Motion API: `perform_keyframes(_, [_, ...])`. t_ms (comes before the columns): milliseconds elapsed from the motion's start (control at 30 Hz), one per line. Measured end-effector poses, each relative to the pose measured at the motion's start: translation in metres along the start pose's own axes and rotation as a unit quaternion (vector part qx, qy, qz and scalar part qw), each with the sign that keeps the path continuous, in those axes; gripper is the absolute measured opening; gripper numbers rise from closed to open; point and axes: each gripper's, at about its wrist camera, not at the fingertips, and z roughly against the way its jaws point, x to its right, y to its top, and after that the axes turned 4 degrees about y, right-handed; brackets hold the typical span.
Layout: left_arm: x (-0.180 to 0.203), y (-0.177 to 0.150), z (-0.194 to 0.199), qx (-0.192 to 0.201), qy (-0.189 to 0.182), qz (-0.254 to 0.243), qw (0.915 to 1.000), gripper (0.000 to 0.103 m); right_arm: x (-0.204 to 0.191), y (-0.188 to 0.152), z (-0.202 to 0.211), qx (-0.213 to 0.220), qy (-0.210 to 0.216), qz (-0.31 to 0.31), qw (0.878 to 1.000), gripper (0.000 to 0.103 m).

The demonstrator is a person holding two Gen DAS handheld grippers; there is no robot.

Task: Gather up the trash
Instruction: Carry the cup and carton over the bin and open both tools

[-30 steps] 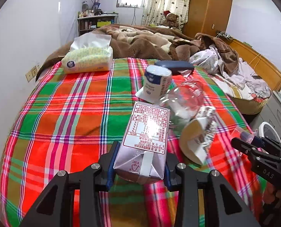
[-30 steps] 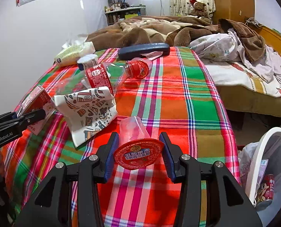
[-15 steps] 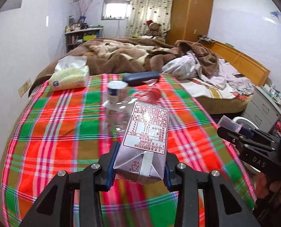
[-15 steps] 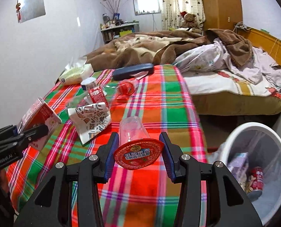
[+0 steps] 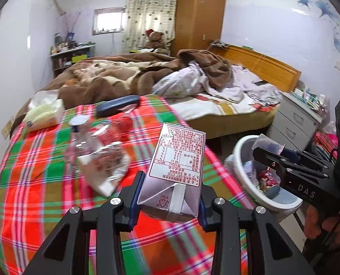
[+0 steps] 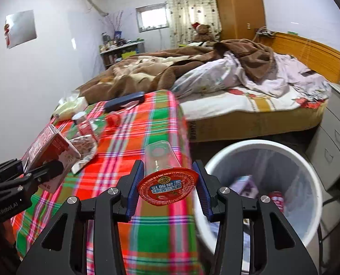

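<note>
- Now swung off the middle of the plaid blanket point(image 5: 39, 183) toward the white bin point(image 6: 229, 155), both tools at once; a second ago the bin barely showed at the frame edge, and here it fills the lower right of the right wrist view.
- Left gripper point(image 5: 168, 197): clamped on a silver milk carton point(image 5: 176, 167), pads pressing both its sides, carton held above the blanket's near edge, just short of the bin.
- Right gripper point(image 6: 167, 188): closed on a clear jelly cup point(image 6: 163, 171) with a red foil lid, lid facing the camera, held at the blanket's edge right beside the bin rim.
- Grip unchanged on both through the swing; only the aim has shifted, so probably the carry-to-bin step, with the drop not yet made.
- Left behind on the blanket, well away from the bin: a clear plastic bottle point(image 5: 89, 142), a patterned paper cup point(image 5: 108, 167) and a small white tub point(image 5: 78, 121).
- Also there, farther from the bin: a tissue pack point(image 5: 44, 114) and a dark case point(image 5: 117, 105), likely not trash.
- Shown only by the right wrist view: the bin's full mouth and depth, with a red can point(image 6: 276, 200) already inside.
- Shown only by the left wrist view: the printed panel on the carton, and the right tool from the side, poised over the bin's rim.
</note>
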Motion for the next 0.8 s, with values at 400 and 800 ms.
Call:
perform_keyframes(400, [0.084, 0.009, -0.024, -0.007, -0.059, -0.043, 0.9973, 0.04, 0.063, -0.01, 0.019, 0.007, -0.065, -0.041, 0.997, 0.046])
perform_keyframes(800, [0.15, 0.003, -0.06, -0.039, -0.101, -0.076, 0.9912, 0.04, 0.113, -0.029, 0.016, -0.028, -0.114, -0.075, 0.99, 0.046])
